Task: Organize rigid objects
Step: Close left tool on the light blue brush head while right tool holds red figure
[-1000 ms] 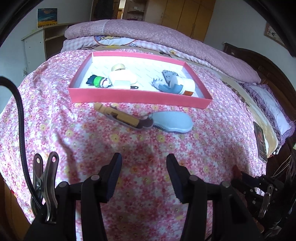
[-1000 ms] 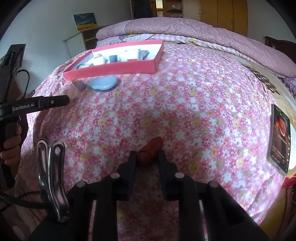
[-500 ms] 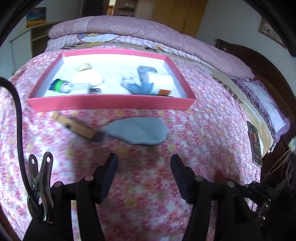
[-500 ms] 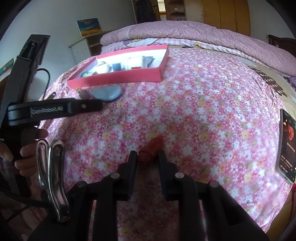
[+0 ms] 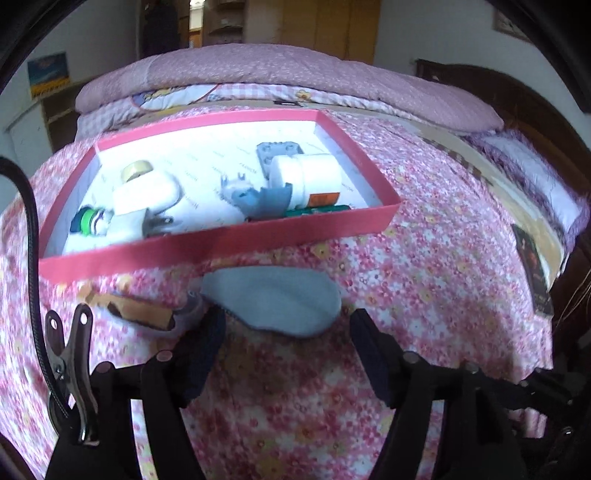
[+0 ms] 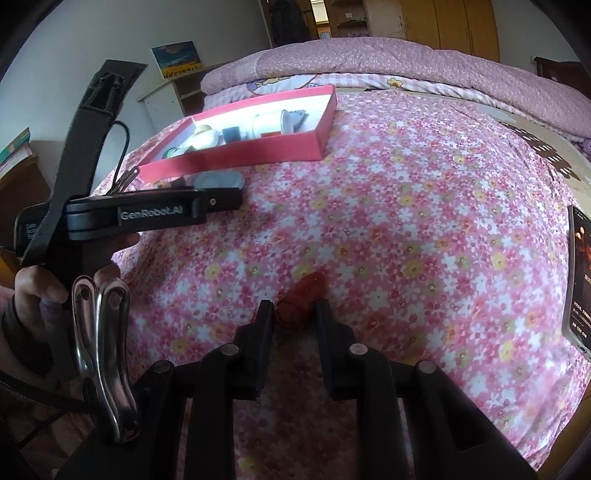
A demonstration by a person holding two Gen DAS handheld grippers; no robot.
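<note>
Bed (image 6: 424, 192) is carrying everything. Pink box (image 5: 221, 247) is sitting toward its head end, already collecting toys. Blue brush (image 5: 273, 299) is lying on the bedspread just outside the box's near wall; I'm widening my left tongs (image 5: 286, 345) to straddle it, nothing gripped yet. My right tongs (image 6: 293, 314) are clamping a small red piece (image 6: 301, 297), waiting its turn.

A home bedroom: floral-sheeted bed (image 6: 424, 192), folded quilt (image 5: 280, 74), wooden wardrobe (image 6: 458, 22) (doors closed).
</note>
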